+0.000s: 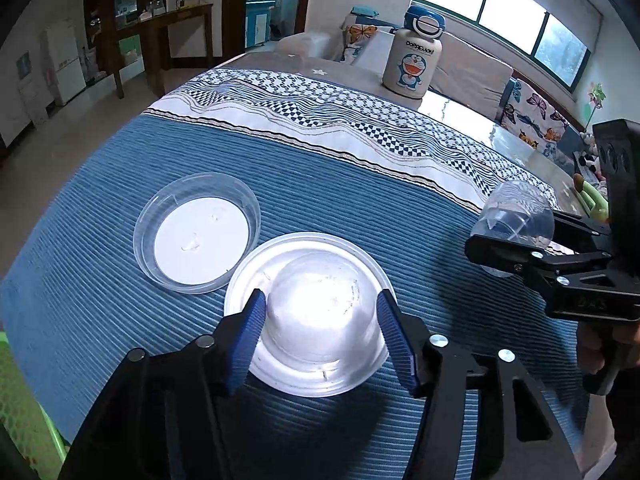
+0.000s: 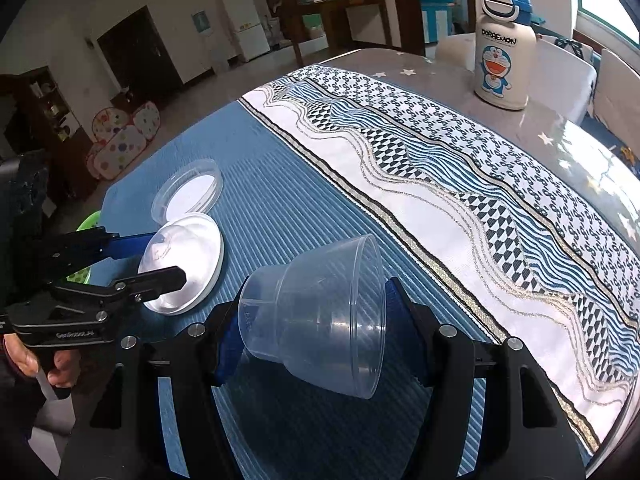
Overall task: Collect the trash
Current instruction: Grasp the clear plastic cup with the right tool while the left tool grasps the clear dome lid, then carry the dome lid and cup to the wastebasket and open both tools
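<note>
left wrist view: upturned bowl (image 1: 320,316) on blue mat (image 1: 320,200), dead ahead between left gripper (image 1: 320,336) pads, which look just short of its sides. lid (image 1: 196,232) far-left. right gripper (image 2: 316,340) clamped on clear cup (image 2: 320,316), off right.

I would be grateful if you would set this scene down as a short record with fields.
surface: blue ribbed cloth with a patterned border, on a table
left gripper: jaws either side of an upturned clear bowl on the cloth; contact unclear
right gripper: jaws shut on a clear cup, lifted and tipped on its side
other trash: round clear lid, flat beside the bowl
background: cartoon bottle, upright at the far end
</note>
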Demonstrator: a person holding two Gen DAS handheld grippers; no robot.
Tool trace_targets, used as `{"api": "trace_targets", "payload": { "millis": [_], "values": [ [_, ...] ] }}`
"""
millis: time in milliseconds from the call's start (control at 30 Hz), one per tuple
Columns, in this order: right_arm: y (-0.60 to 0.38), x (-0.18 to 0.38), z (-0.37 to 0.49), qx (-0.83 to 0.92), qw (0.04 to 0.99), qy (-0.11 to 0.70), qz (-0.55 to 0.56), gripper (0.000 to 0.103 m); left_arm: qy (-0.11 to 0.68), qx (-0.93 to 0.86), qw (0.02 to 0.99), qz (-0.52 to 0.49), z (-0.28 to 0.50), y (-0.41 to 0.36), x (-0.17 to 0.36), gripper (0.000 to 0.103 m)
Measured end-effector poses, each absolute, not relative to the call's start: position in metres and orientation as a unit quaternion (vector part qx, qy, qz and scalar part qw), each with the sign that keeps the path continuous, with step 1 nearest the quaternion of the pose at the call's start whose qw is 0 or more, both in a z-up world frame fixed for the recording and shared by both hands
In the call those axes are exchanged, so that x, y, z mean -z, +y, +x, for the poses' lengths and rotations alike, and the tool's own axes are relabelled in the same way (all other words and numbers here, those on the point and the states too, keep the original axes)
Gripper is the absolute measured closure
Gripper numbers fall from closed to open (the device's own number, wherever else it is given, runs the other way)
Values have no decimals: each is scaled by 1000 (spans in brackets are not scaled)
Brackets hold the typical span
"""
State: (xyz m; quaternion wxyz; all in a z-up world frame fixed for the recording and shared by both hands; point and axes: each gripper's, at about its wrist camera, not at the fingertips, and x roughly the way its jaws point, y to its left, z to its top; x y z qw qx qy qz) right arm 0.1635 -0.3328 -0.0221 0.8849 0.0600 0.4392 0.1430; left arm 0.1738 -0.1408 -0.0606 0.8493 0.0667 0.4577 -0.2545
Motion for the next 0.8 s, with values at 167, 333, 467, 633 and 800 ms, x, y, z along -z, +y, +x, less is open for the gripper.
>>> {"api": "trace_targets", "payload": {
  "millis": [167, 333, 467, 633, 800],
  "values": [
    [-331, 21, 162, -144, 885, 438, 60, 39, 452, 251, 853, 73, 171, -142, 60, 49],
    [-330, 15, 159, -144, 888, 432, 61, 39, 446, 253, 856, 61, 167, -138, 54, 50],
    [-328, 8, 156, -145, 891, 426, 61, 39, 434, 252, 863, 50, 160, -129, 41, 50],
    [-319, -2, 153, -154, 893, 418, 67, 39, 409, 242, 879, 26, 147, -102, 14, 50],
    [-297, -16, 150, -175, 895, 406, 64, 39, 383, 210, 900, 5, 129, -55, -15, 50]
  ]
}}
